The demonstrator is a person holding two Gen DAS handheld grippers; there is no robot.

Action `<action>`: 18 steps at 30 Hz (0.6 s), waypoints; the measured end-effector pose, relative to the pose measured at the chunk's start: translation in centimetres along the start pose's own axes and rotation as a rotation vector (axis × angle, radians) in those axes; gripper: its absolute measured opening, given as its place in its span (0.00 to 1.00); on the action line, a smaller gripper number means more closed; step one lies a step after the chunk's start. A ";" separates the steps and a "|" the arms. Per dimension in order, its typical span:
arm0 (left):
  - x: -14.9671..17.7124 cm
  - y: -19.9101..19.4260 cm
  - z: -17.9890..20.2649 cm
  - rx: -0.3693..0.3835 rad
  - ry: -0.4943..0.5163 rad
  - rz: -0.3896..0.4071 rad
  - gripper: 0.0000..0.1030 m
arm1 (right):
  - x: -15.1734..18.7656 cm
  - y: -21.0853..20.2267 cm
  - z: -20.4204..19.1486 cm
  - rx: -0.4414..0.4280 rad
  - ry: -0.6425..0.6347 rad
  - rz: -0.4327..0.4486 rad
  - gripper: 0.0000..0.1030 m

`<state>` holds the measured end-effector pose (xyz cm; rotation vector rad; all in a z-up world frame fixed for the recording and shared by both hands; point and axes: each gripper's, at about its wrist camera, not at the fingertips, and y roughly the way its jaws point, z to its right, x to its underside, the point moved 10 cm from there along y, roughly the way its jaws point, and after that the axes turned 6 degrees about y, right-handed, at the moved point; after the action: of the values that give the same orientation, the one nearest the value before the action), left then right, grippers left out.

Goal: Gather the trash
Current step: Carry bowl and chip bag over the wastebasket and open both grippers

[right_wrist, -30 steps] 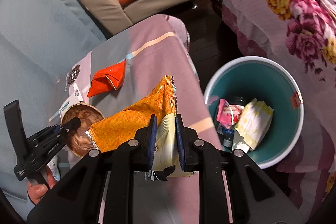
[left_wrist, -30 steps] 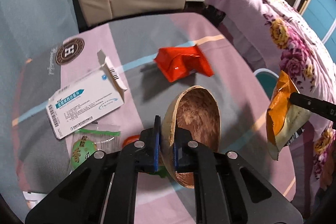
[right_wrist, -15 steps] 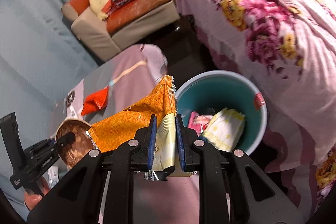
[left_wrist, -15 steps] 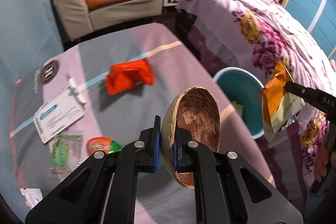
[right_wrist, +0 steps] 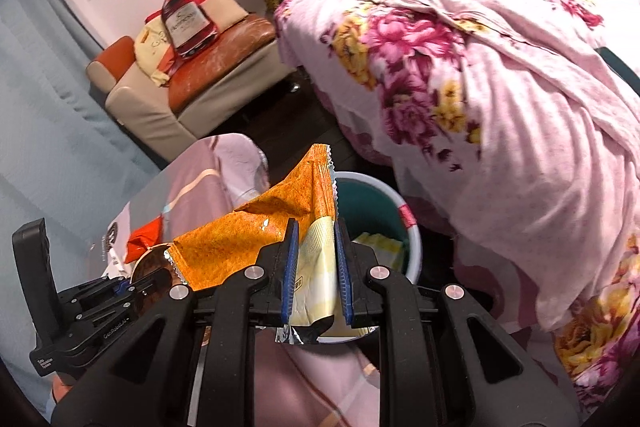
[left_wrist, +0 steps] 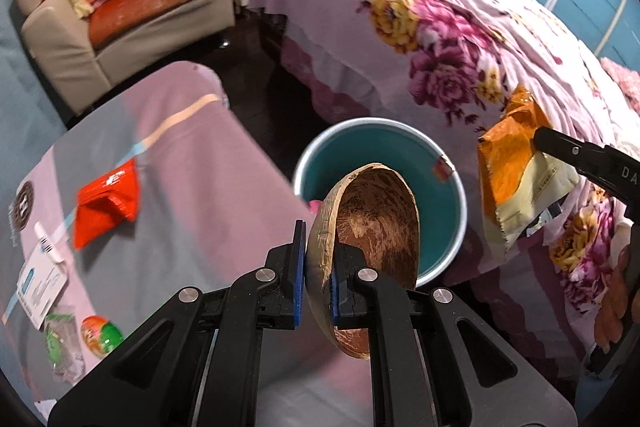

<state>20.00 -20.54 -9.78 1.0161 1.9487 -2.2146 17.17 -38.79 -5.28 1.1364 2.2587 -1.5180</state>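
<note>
Your left gripper (left_wrist: pixel 318 269) has its jaws clenched on the shell (left_wrist: pixel 368 227), in front of the bin (left_wrist: pixel 448 239); your right gripper (right_wrist: pixel 316 269) grasps the wrapper (right_wrist: pixel 256 227), beside the bin's right rim; if you release too early, the shell may strike the rim and fall on the floor; the light wrapper may drift onto the bed (left_wrist: pixel 440 27).

Brown coconut shell (left_wrist: pixel 372 223) held on edge, orange snack bag (left_wrist: pixel 516 179) crumpled, both above the teal bin (left_wrist: pixel 452 211).
</note>
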 end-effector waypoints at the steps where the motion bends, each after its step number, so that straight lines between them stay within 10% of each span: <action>1: -0.3 0.4 0.5 0.003 0.010 -0.004 0.10 | 0.0 0.1 0.3 0.003 0.003 -0.001 0.17; 18: -2.0 4.8 1.1 0.006 0.034 -0.063 0.10 | -0.5 3.7 2.6 0.043 0.025 -0.046 0.17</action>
<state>23.06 -23.36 -13.02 1.0137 2.0169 -2.2508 19.39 -40.56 -8.79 1.1285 2.2934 -1.5858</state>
